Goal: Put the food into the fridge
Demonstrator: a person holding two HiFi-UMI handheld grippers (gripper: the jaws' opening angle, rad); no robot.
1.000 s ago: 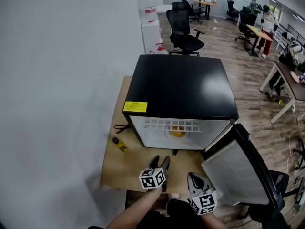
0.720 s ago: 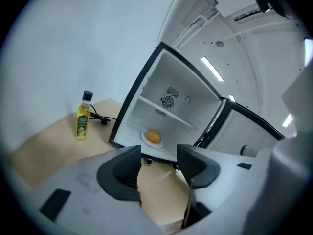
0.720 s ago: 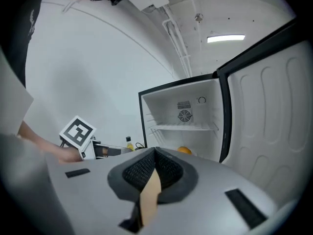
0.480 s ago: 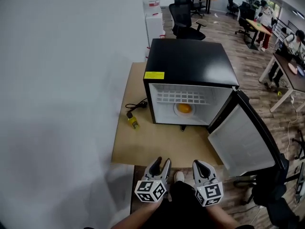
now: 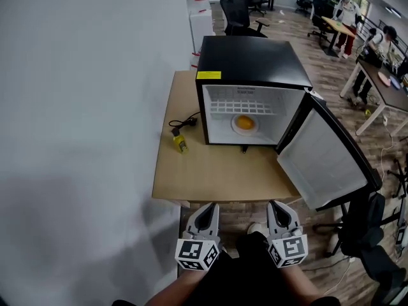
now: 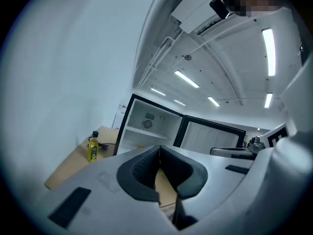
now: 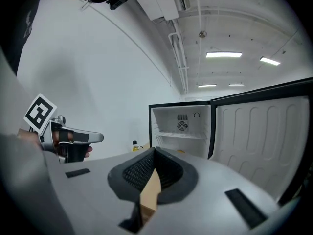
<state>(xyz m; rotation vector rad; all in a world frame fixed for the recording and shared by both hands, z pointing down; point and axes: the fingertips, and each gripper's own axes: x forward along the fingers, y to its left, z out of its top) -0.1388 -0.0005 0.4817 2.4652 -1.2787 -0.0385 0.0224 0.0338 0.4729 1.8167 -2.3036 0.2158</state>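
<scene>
A black mini fridge (image 5: 254, 62) stands on a wooden table (image 5: 217, 171), with its door (image 5: 325, 161) swung open to the right. On its white floor, under the wire shelf, lies an orange food item (image 5: 244, 122). Both grippers hover at the table's near edge, well back from the fridge. My left gripper (image 5: 209, 206) is shut; its jaws have just been closing with nothing between them, and their tips meet in the left gripper view (image 6: 159, 148). My right gripper (image 5: 280, 204) is shut and empty too (image 7: 155, 150). Both gripper views look at the open fridge (image 6: 146, 126) (image 7: 181, 129).
A small yellow bottle (image 5: 180, 143) and a black plug with its cable (image 5: 185, 123) lie on the table left of the fridge. A white wall runs along the left. The open door overhangs the table's right edge. Office chairs (image 5: 239, 11), desks and people stand behind.
Both grippers have drawn back from the fridge mouth to the table's near edge and risen. The left jaws, open before, are now closed. The orange item stays inside the fridge.
</scene>
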